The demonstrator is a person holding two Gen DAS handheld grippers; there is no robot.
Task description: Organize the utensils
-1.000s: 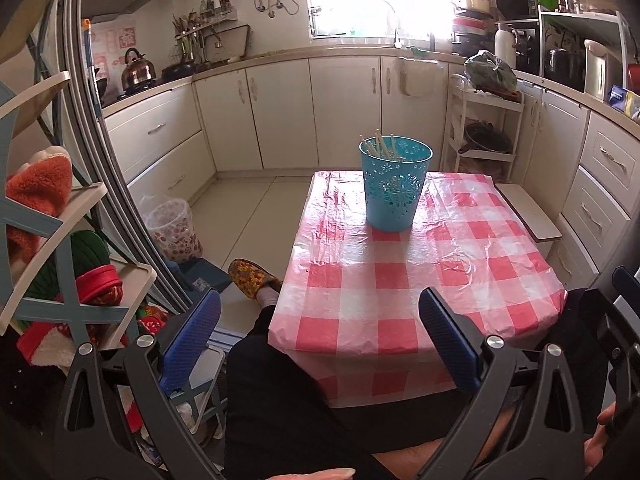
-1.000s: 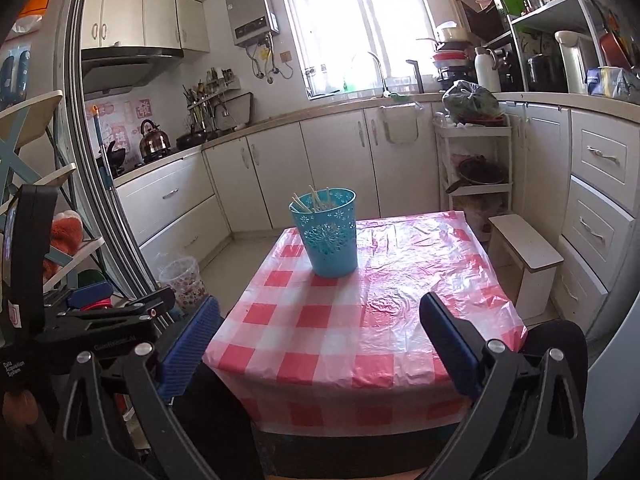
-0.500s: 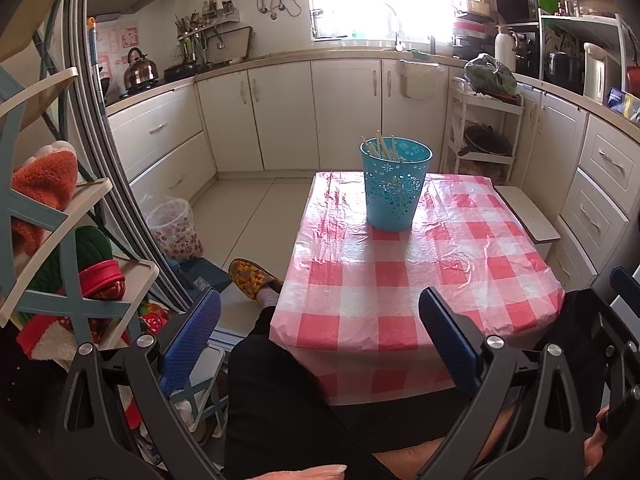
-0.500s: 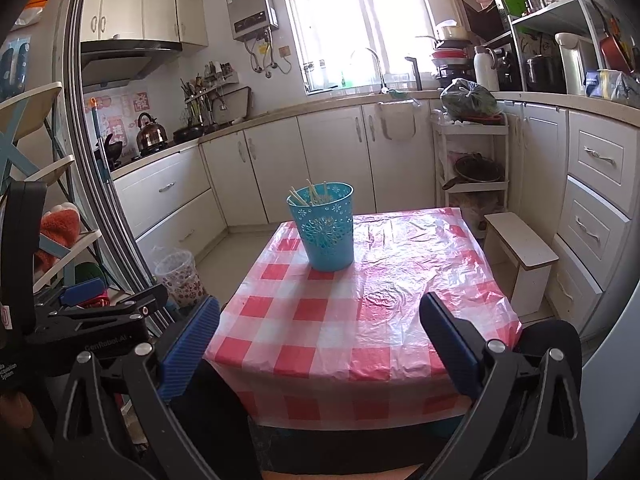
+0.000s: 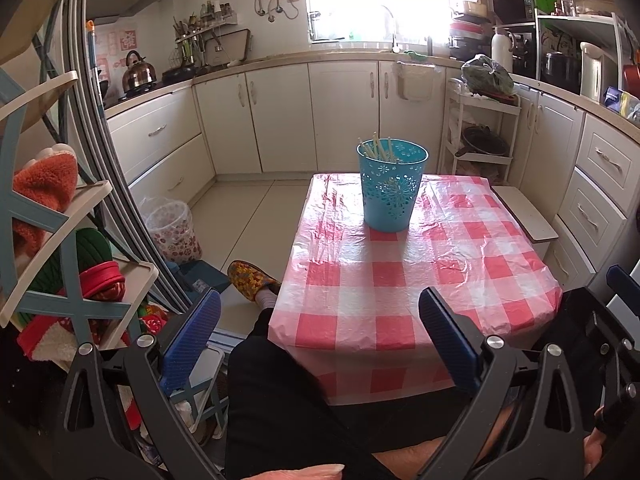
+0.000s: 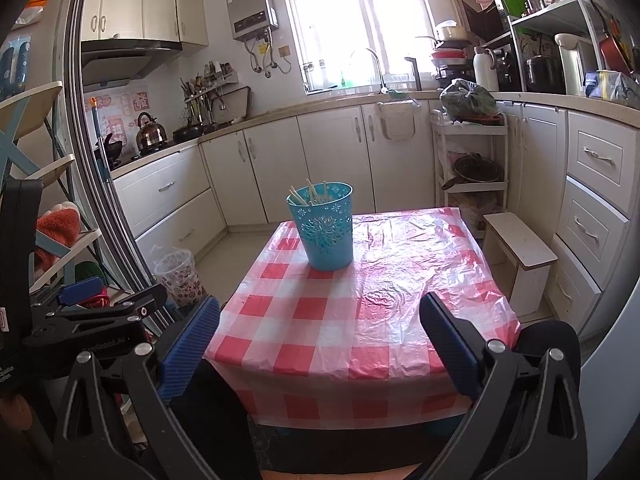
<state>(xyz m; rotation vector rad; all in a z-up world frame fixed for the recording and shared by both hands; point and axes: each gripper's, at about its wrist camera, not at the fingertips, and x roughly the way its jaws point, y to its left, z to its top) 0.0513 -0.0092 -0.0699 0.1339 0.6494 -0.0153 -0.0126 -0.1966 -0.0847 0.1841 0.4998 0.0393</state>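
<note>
Right now both tools hang back from the small table covered in a red-and-white checked plastic cloth (image 5: 420, 280). On its far half stands a turquoise perforated plastic bucket (image 5: 391, 186), upright, with pale chopsticks (image 6: 310, 194) leaning inside and poking above the rim. Nearer the camera, the left gripper (image 5: 320, 324) has its blue-padded fingers (image 5: 192, 340) spread wide with nothing between them, above a dark-trousered lap. Likewise the right gripper (image 6: 320, 326) is spread and empty, short of the table's near edge.
</note>
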